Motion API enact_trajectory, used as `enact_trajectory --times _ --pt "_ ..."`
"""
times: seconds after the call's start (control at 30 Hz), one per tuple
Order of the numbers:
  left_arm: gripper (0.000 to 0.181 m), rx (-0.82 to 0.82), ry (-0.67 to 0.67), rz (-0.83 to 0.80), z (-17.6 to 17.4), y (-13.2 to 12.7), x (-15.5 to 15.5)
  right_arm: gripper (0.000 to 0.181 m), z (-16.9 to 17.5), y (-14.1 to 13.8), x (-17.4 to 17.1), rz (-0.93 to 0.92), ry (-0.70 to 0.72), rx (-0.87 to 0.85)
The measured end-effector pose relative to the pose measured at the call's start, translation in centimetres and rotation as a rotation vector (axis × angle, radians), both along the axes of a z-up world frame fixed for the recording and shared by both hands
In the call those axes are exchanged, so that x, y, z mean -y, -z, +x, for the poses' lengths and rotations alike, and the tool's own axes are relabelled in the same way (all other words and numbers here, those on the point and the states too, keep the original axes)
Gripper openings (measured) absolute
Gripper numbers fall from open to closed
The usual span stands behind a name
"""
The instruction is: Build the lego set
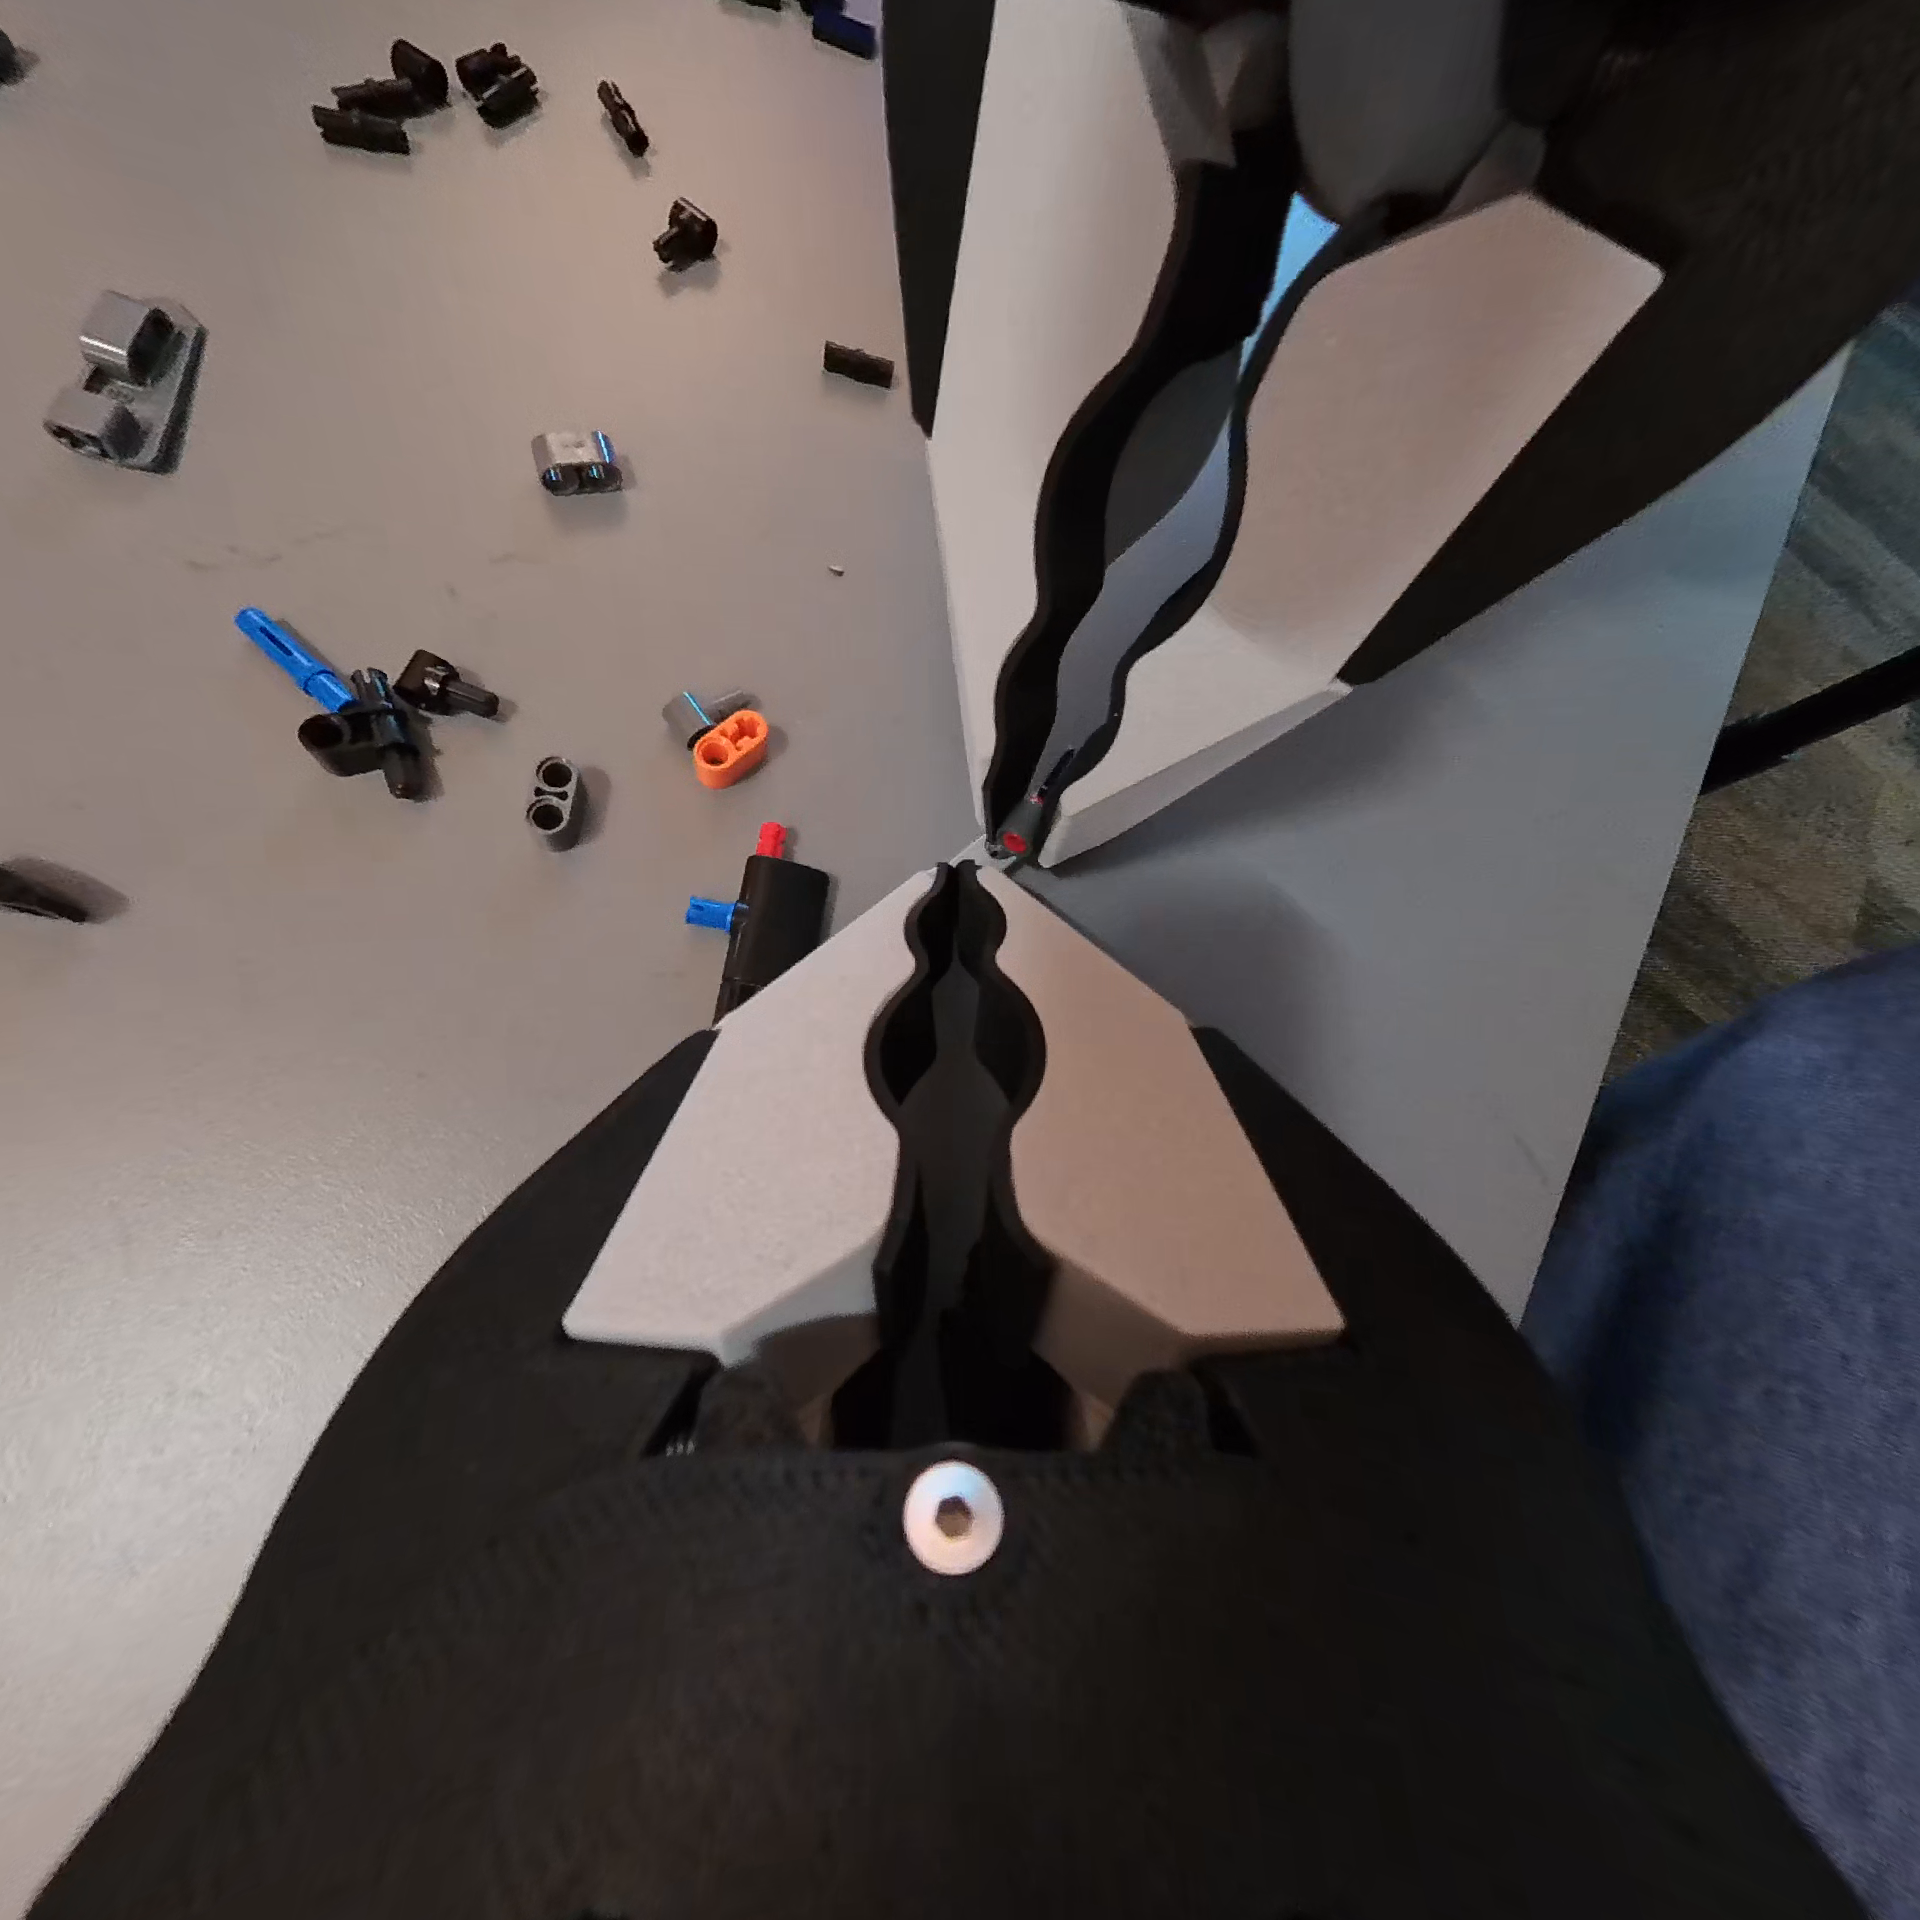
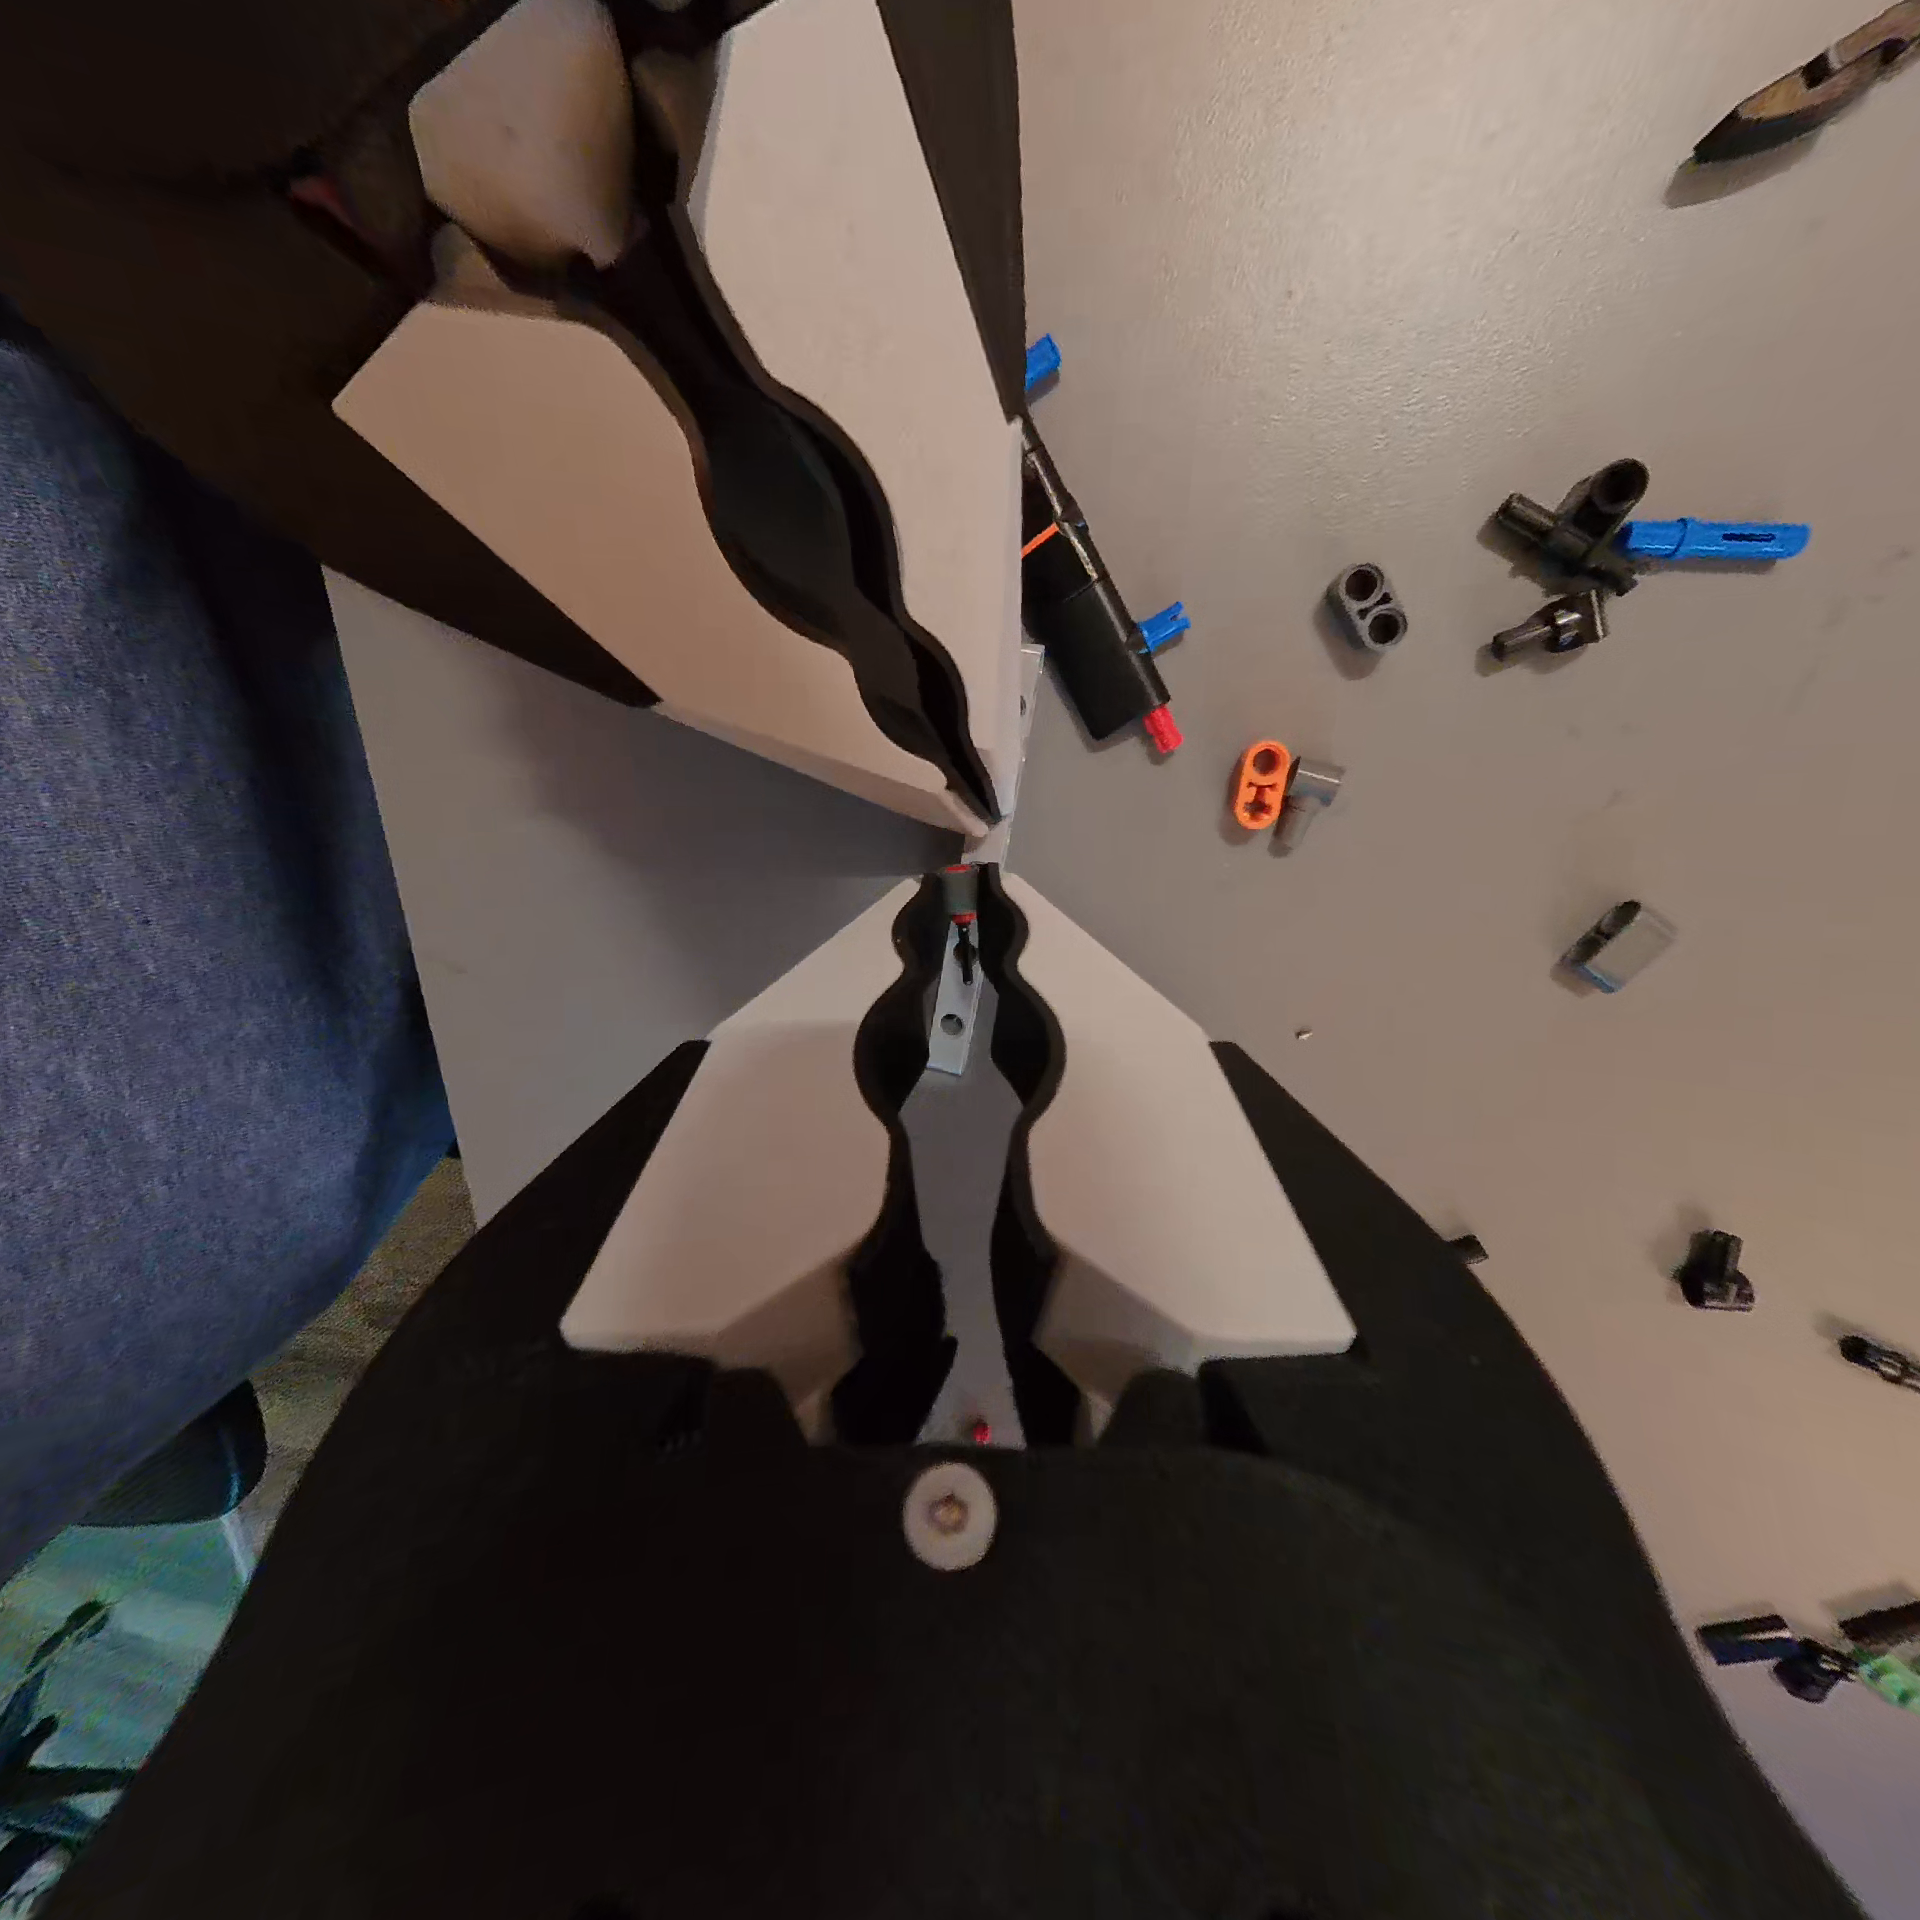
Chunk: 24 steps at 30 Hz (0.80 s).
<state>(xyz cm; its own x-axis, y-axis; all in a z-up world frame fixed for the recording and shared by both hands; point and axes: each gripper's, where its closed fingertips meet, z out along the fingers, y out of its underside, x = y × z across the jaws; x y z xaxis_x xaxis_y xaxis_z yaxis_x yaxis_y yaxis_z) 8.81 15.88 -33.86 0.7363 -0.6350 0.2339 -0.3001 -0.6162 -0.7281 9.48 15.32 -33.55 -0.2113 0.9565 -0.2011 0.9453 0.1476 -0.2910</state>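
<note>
My left gripper [image 1: 961,873] is shut; its tips pinch the edge of a thin light grey beam [image 2: 956,1023], which runs behind both grippers' tips in the right wrist view. My right gripper [image 2: 961,883] is shut on a small dark grey piece with a red pin [image 2: 957,894]. That piece also shows in the left wrist view [image 1: 1016,831], held at the right gripper's tips [image 1: 1013,826]. The two grippers meet tip to tip above the grey table [image 1: 312,1143], and the small piece touches the beam. The left gripper [image 2: 985,816] comes in from the upper left of the right wrist view.
Loose pieces lie on the table: an orange link [image 1: 730,750], a black assembly with red and blue pins [image 1: 774,914], a blue axle [image 1: 291,655], and grey and black connectors farther off. A person's leg in blue jeans [image 1: 1766,1351] is by the table edge. Both grippers' tips are close together, under 4 cm apart. Both grippers' tips are roughly 5 centimeters from the orange link [image 1: 730,750]. It is also in sight in the right wrist view [image 2: 1255,776].
</note>
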Motion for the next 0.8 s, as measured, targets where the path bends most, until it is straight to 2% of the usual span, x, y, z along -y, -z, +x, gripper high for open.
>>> enact_trajectory --times 0.6,0.8 --pt "0.000 -0.006 0.000 0.004 -0.02 0.02 -0.01 0.004 -0.10 0.08 0.09 0.001 -0.052 0.081" --pt "0.000 -0.005 0.000 0.004 -0.02 0.04 -0.02 0.004 -0.11 0.08 0.10 -0.041 -0.021 0.042"
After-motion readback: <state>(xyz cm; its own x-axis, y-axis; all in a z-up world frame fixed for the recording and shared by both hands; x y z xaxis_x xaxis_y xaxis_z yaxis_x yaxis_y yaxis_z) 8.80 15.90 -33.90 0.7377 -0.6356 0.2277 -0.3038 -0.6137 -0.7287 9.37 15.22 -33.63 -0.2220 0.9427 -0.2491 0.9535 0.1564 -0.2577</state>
